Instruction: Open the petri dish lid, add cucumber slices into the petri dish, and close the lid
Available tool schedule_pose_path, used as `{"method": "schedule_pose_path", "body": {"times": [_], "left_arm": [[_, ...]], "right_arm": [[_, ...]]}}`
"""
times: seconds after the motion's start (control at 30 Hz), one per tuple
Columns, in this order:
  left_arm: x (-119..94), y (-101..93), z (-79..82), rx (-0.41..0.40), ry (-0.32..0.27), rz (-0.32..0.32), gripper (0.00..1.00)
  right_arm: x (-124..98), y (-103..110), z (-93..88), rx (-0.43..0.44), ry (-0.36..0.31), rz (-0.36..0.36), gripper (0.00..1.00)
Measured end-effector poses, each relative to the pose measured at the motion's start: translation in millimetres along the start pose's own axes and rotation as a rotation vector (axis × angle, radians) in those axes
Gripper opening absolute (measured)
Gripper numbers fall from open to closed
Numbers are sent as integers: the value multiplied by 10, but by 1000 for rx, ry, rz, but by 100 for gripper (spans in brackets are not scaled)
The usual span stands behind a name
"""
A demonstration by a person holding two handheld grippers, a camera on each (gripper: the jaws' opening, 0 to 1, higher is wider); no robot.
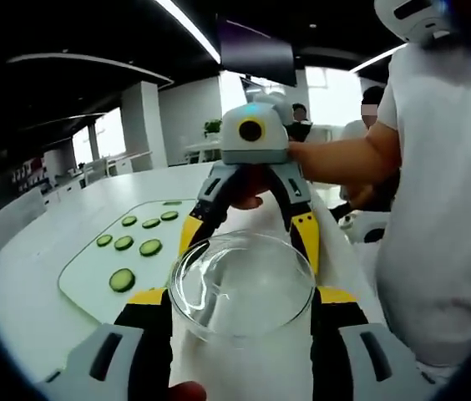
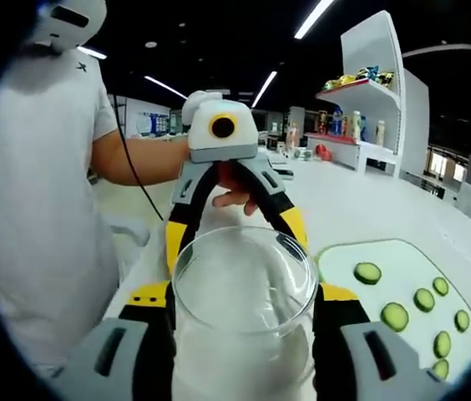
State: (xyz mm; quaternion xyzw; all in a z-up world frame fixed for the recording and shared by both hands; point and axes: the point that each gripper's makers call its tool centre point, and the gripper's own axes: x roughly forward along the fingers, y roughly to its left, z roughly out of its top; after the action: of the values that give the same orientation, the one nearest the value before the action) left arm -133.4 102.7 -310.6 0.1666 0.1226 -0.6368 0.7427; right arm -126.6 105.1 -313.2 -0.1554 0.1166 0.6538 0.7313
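Petri dish (image 1: 242, 286) was held above the white table (image 1: 27, 276), pinched between left tongs (image 1: 242, 311) and right tongs (image 2: 244, 311) from opposite sides. Cucumber slices (image 1: 135, 242) lay on a tray (image 1: 85, 284) alongside.

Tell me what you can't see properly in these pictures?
- Petri dish: clear glass in both views, so lid on or off is unreadable.
- Cucumber slices: right gripper view's rim cuts some off.
- Shelf items: too small.
- Left gripper, right gripper: glass hides the tips.
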Motion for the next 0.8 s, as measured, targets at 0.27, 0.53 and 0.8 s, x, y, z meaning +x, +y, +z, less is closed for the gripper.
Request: {"method": "schedule_pose_path", "body": {"times": [0.27,0.53,0.8], "left_arm": [[-70,20,-12,0,-1,19,65],[-120,28,-47,-7,5,30,65],[-181,38,-59,-19,-1,43,65]], "right_arm": [[63,-1,31,-13,14,12,65],[119,8,42,-14,17,25,65],[177,11,77,-7,4,42,65]]}}
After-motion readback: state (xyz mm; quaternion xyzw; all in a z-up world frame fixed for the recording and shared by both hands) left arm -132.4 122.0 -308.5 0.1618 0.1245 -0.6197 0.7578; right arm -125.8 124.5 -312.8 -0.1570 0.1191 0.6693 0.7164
